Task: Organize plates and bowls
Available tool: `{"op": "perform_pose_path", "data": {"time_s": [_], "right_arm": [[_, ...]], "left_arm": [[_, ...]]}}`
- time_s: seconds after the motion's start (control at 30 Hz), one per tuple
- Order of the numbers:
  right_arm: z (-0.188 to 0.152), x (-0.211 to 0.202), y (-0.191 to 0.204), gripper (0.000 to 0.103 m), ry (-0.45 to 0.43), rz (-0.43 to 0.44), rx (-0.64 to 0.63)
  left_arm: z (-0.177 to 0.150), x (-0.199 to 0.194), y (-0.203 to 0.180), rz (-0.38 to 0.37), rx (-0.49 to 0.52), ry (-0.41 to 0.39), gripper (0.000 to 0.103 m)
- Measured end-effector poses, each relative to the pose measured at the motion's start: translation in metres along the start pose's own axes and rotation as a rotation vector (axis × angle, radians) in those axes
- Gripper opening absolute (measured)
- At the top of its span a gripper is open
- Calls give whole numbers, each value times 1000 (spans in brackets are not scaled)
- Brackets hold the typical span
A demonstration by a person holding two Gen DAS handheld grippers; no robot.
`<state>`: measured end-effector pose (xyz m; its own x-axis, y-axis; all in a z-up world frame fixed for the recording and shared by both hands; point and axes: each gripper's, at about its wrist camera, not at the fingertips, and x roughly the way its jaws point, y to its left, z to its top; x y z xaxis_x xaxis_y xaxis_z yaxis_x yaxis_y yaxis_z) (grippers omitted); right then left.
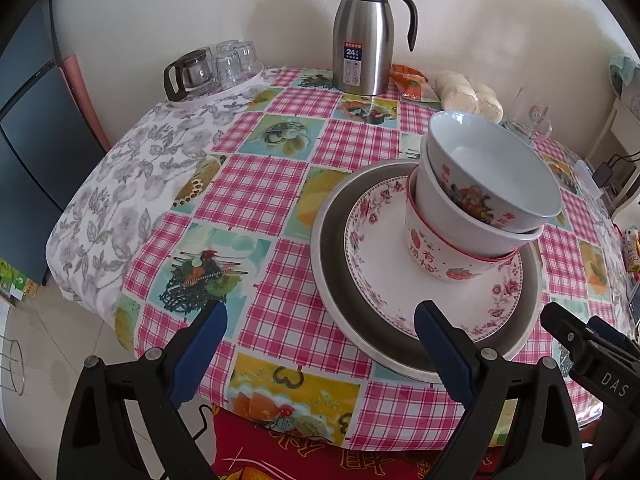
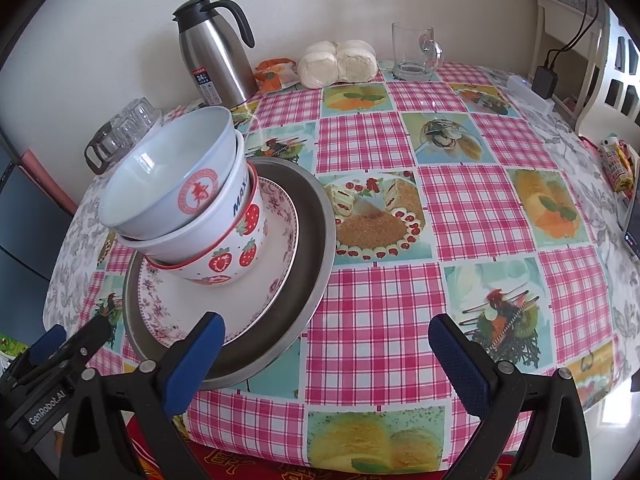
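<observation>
Bowls (image 1: 480, 200), 3 nested, sit on a floral plate (image 1: 384, 256) inside a metal tray (image 1: 336, 280). Left gripper (image 1: 320, 344) and right gripper (image 2: 326, 354) hover near the table edge, fingers apart, empty.

Three nested bowls (image 1: 480, 208) on floral plate (image 1: 384, 288), plate in metal pan (image 1: 336, 280), pan on table (image 1: 280, 184) before me. Behind it: thermos jug (image 1: 362, 40); buns (image 2: 338, 64) and glass mug (image 2: 416, 54) to its right.

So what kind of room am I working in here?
Most likely a home dining area: a table under a checked food-print tablecloth, a steel thermos jug against the wall, steamed buns, and stacked bowls on a floral plate.
</observation>
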<state>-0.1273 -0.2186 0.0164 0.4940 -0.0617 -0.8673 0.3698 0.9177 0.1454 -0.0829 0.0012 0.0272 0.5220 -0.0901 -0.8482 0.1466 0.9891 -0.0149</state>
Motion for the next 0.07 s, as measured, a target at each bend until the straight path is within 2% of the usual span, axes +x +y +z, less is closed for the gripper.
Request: {"op": "perform_pose_path", "data": {"time_s": [0.07], "right_arm": [[0,0,0,103,0,0,1]], "left_arm": [[1,3,3,-1,-15,14,95]]}}
